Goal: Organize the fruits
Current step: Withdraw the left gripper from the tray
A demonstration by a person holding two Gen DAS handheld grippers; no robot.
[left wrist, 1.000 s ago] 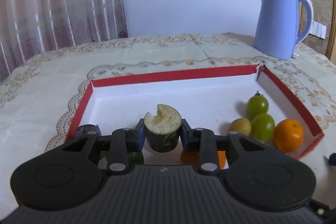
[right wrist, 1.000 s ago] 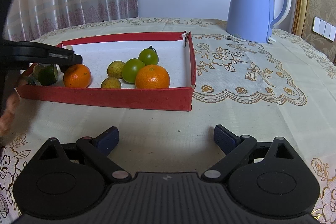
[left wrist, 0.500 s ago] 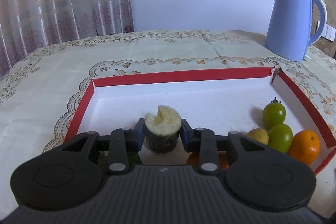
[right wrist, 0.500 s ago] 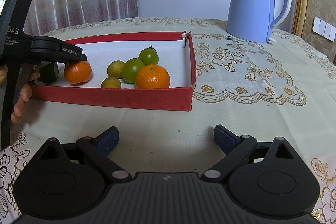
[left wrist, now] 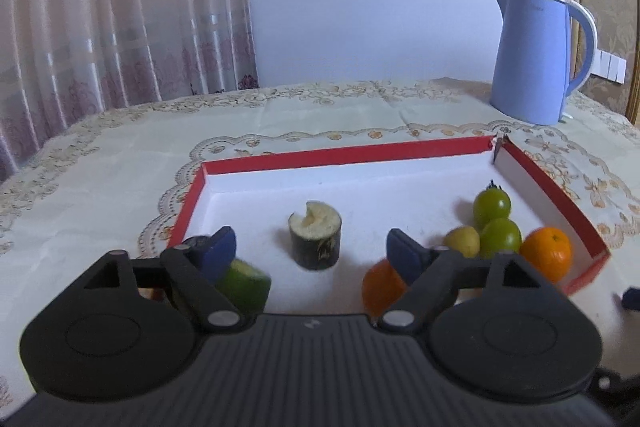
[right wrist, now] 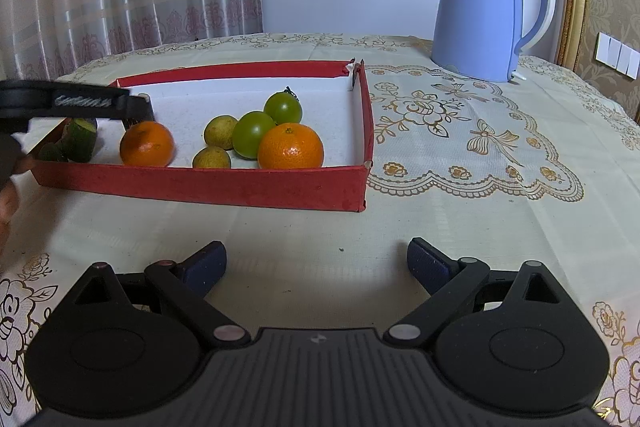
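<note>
A cut cucumber chunk (left wrist: 315, 241) with dark green skin stands upright on the white floor of the red-rimmed tray (left wrist: 344, 155). My left gripper (left wrist: 310, 249) has its jaws opening on either side of the chunk, and the pads do not touch it. Another green piece (left wrist: 244, 283) lies under its left finger and an orange (left wrist: 380, 289) under its right finger. At the tray's right end sit two green tomatoes (left wrist: 492, 207), a small yellow fruit (left wrist: 462, 241) and a second orange (left wrist: 546, 253). My right gripper (right wrist: 316, 267) is open over the tablecloth in front of the tray (right wrist: 200, 183), holding nothing.
A blue kettle (right wrist: 488, 11) stands at the back right of the table. The embroidered tablecloth (right wrist: 460, 131) spreads to the right of the tray. A hand (right wrist: 6, 195) shows at the left edge of the right wrist view. Curtains hang behind the table.
The left jaws have spread wide and let go of the cucumber chunk, which now stands on the tray floor. The left gripper has drawn back a little. The right gripper has not moved.
</note>
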